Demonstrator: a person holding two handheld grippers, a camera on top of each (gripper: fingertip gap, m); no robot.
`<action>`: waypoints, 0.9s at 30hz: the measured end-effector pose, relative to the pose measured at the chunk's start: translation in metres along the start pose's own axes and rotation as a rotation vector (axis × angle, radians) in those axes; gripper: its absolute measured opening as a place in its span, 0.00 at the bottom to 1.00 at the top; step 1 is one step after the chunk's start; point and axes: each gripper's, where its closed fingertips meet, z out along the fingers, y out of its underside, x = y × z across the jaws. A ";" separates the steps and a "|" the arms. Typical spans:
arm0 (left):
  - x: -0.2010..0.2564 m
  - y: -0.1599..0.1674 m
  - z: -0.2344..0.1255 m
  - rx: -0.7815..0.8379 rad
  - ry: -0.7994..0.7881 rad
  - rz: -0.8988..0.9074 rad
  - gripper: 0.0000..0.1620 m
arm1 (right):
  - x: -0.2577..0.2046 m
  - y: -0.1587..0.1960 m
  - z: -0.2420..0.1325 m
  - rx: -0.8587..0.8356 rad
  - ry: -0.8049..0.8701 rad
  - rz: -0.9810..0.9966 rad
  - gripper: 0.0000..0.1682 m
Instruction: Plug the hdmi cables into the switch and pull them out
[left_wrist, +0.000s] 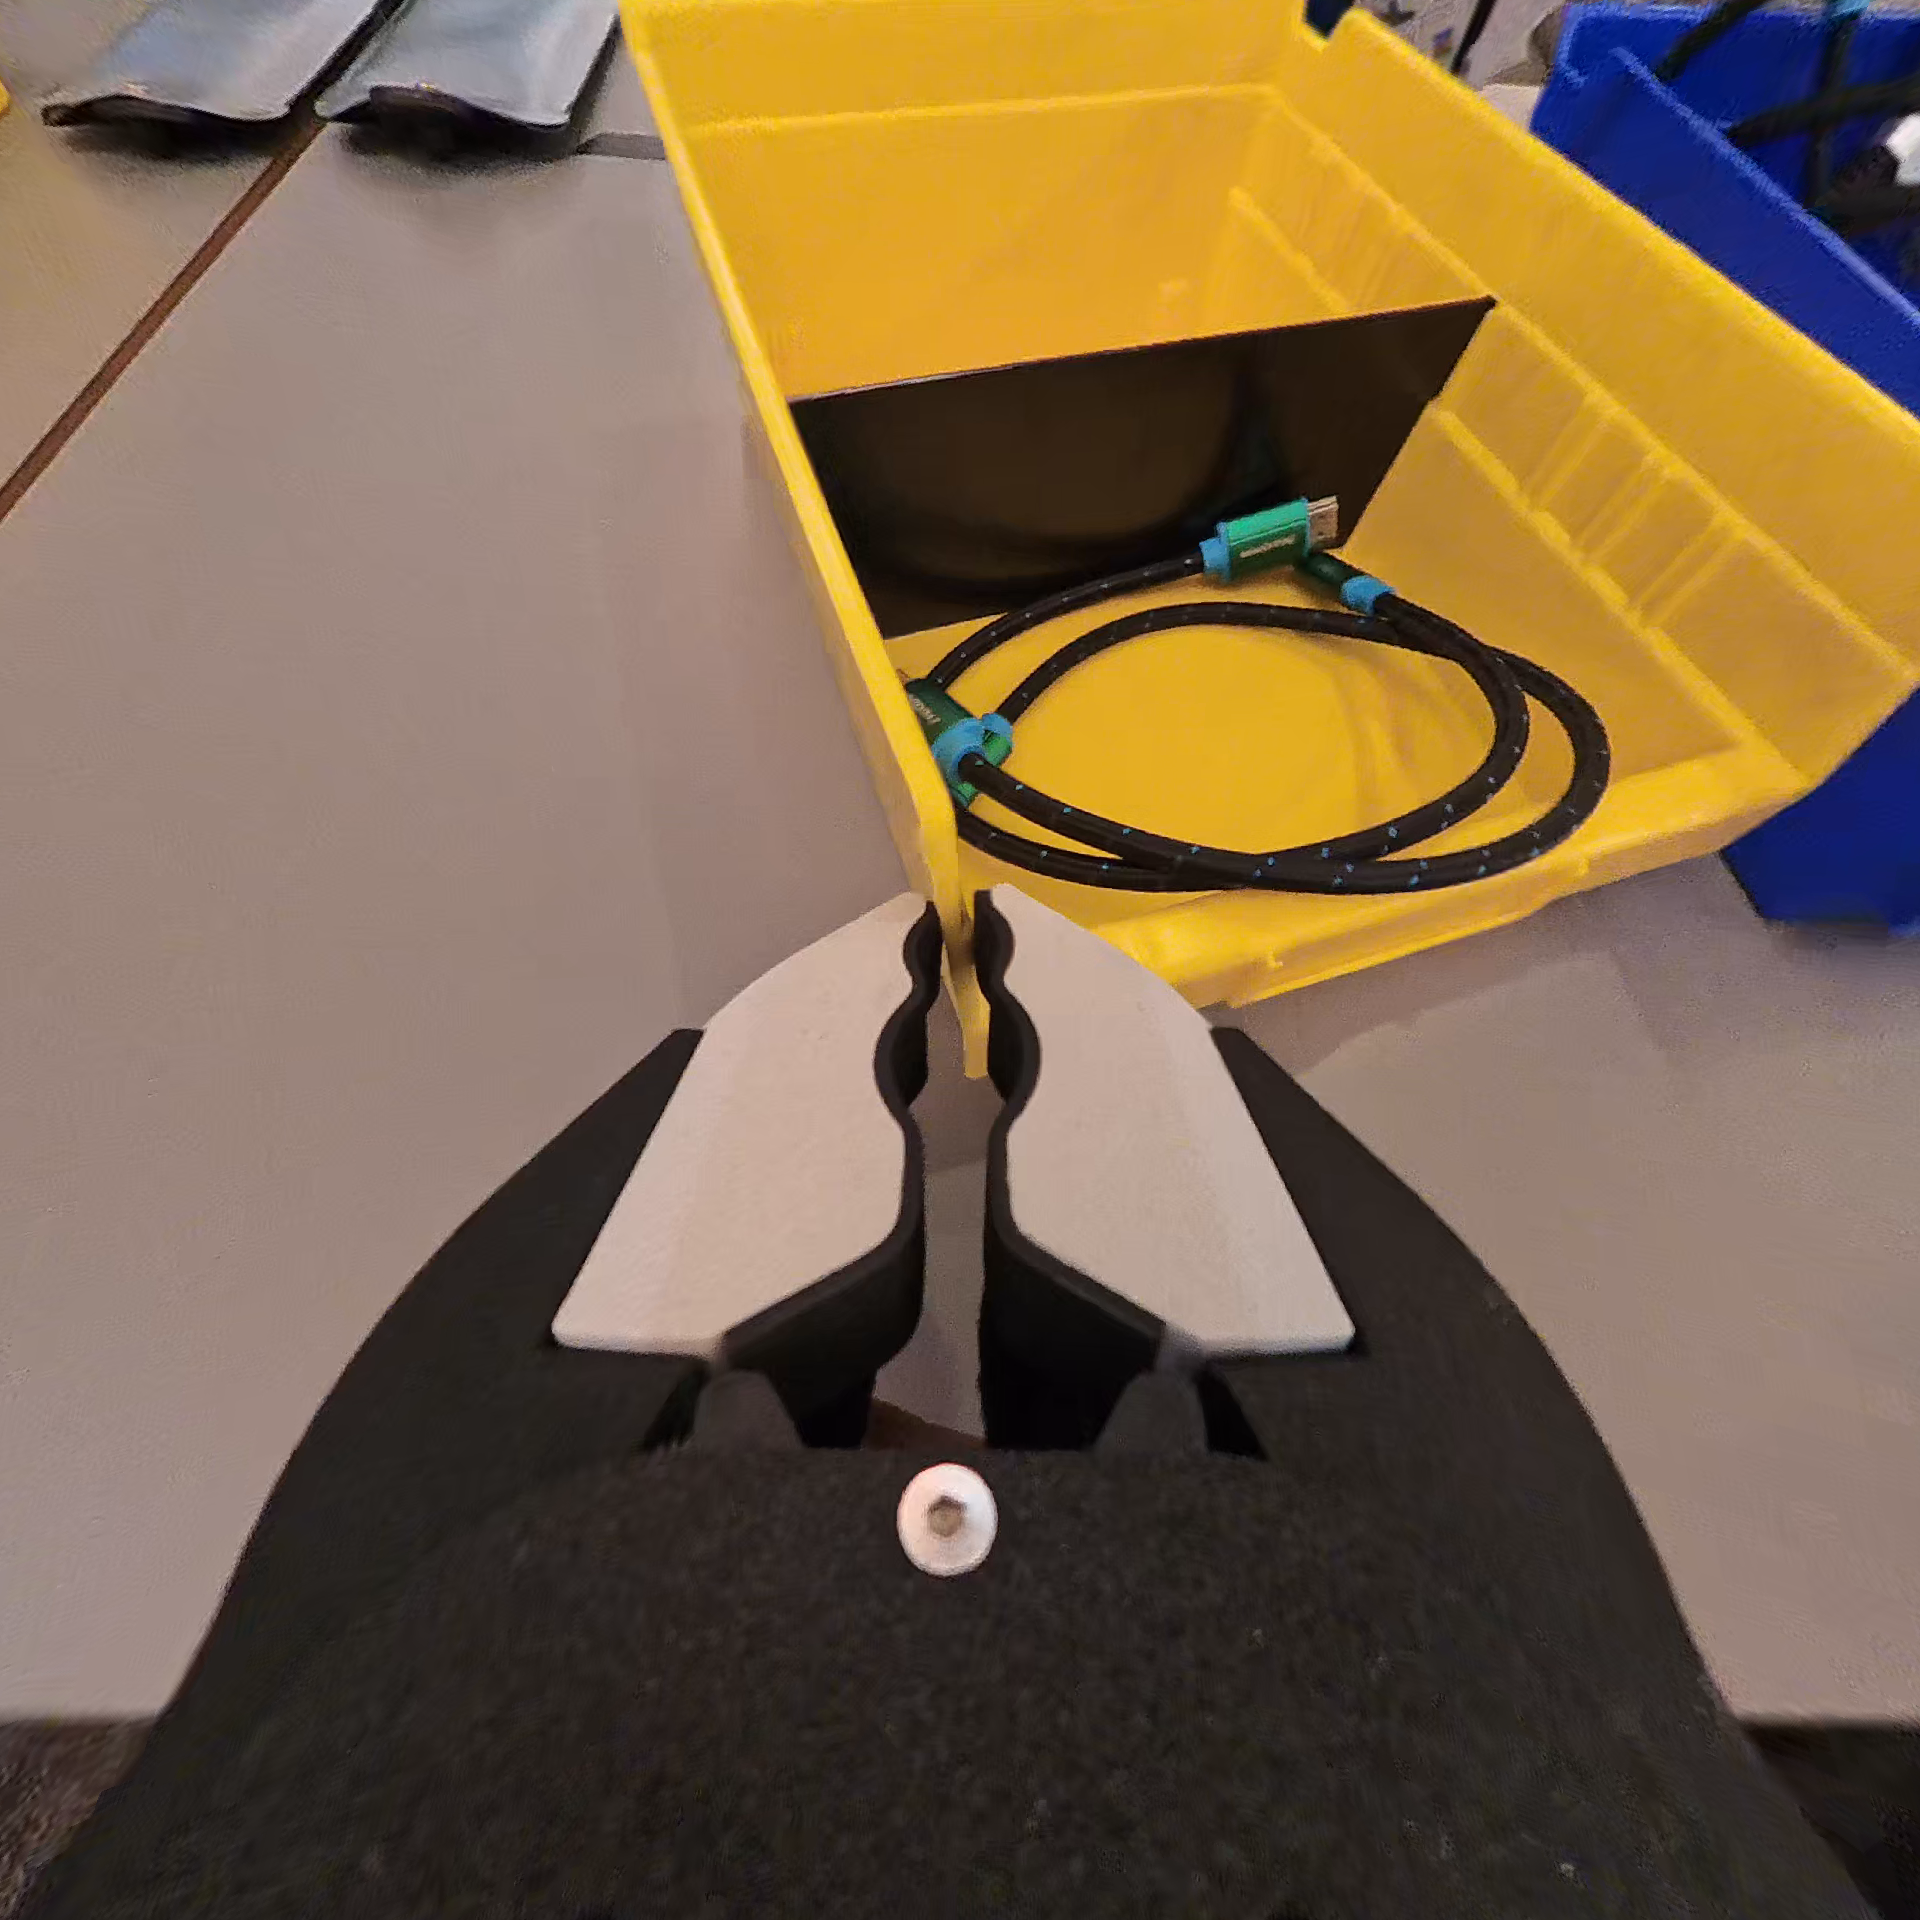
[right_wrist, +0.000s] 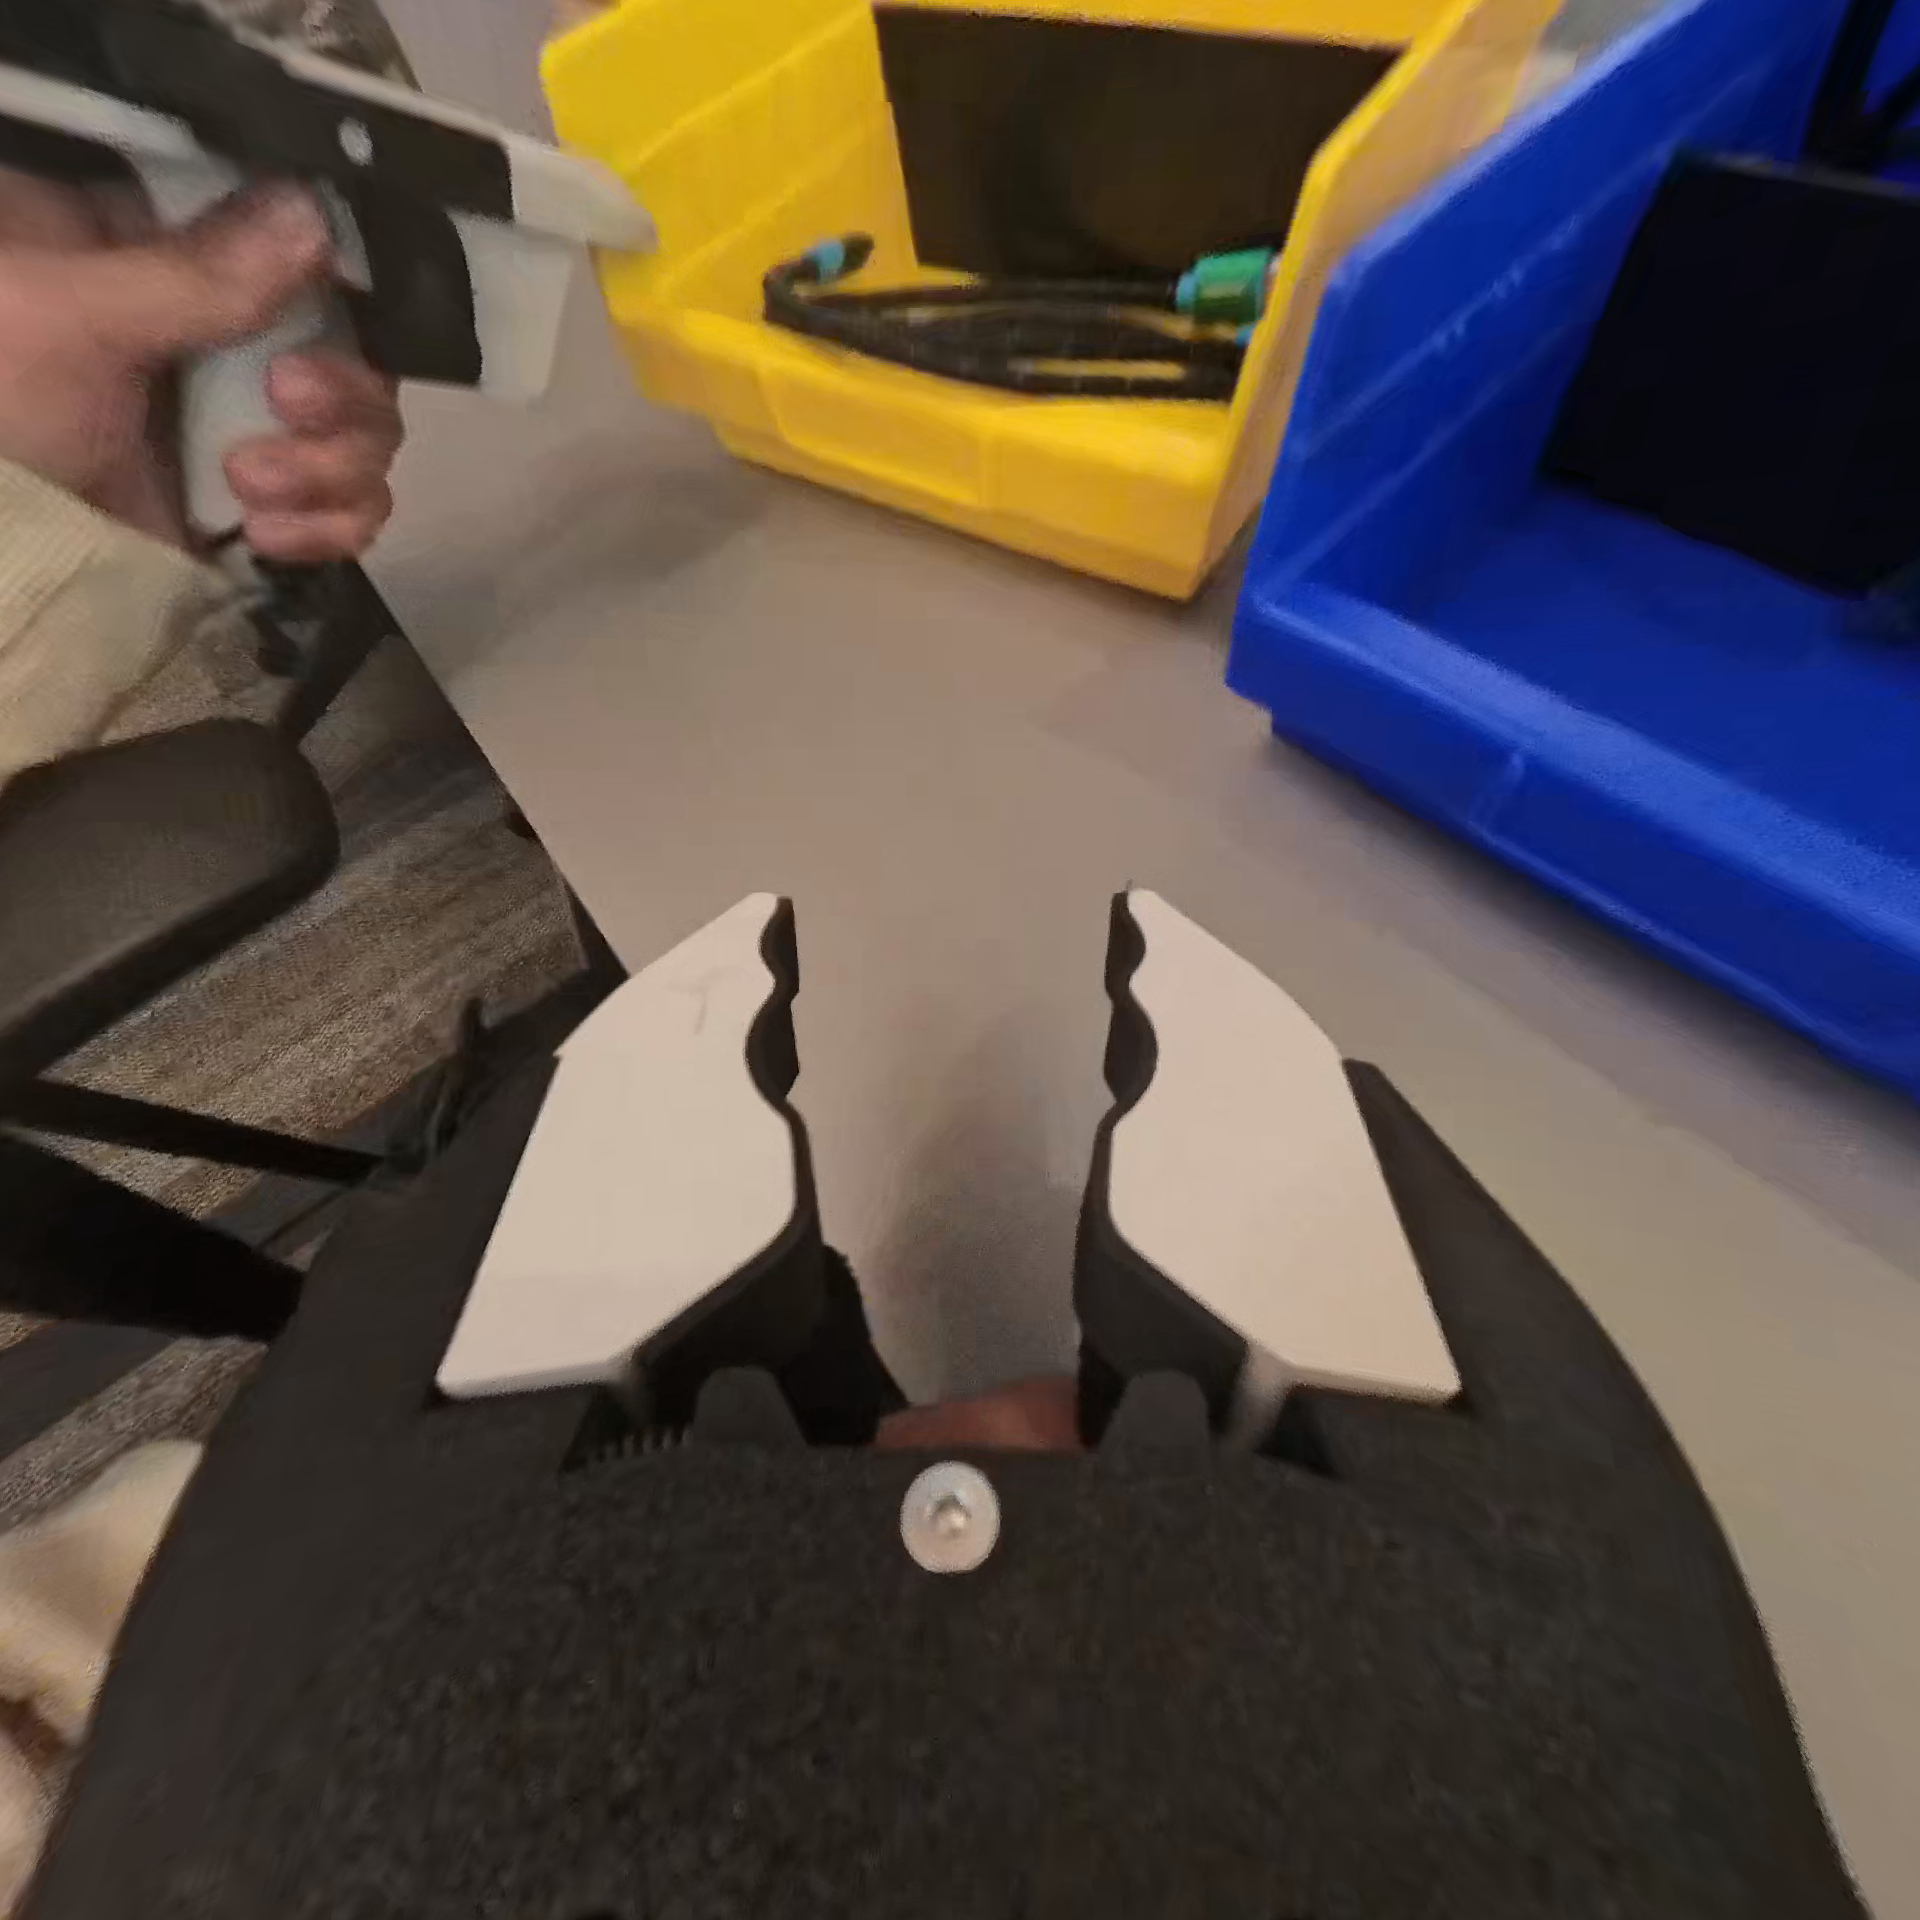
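Left gripper (left_wrist: 958, 920): jaws narrow, clamped on yellow bin (left_wrist: 1039, 260) front corner. HDMI cable (left_wrist: 1351, 831): coiled inside, just ahead to the right; green plug (left_wrist: 1262, 540) upper right. Right gripper (right_wrist: 951, 909): wide, empty, farther off.

HDMI cable (left_wrist: 1299, 727): black braided, blue-flecked, green plugs with blue collars; coiled loose in yellow bin (left_wrist: 1039, 239), against black divider (left_wrist: 1091, 457).

The yellow bin (left_wrist: 1039, 260) and blue bin (right_wrist: 1558, 727) look like smooth, glossy plastic, the HDMI cable (left_wrist: 1351, 862) wears a woven black braid with blue flecks, the table (left_wrist: 416, 727) is matt grey, and each gripper body is rough, grainy black.
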 end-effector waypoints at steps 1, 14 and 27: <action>0.000 0.005 -0.009 0.004 -0.005 -0.011 0.03 | -0.004 -0.014 0.007 0.023 0.008 -0.016 0.34; -0.003 0.036 -0.063 0.012 -0.024 -0.048 0.03 | 0.023 -0.057 0.096 -0.031 0.290 0.084 0.05; 0.054 -0.044 -0.130 0.212 -0.057 0.092 0.05 | 0.033 -0.156 0.001 0.329 0.364 0.018 0.01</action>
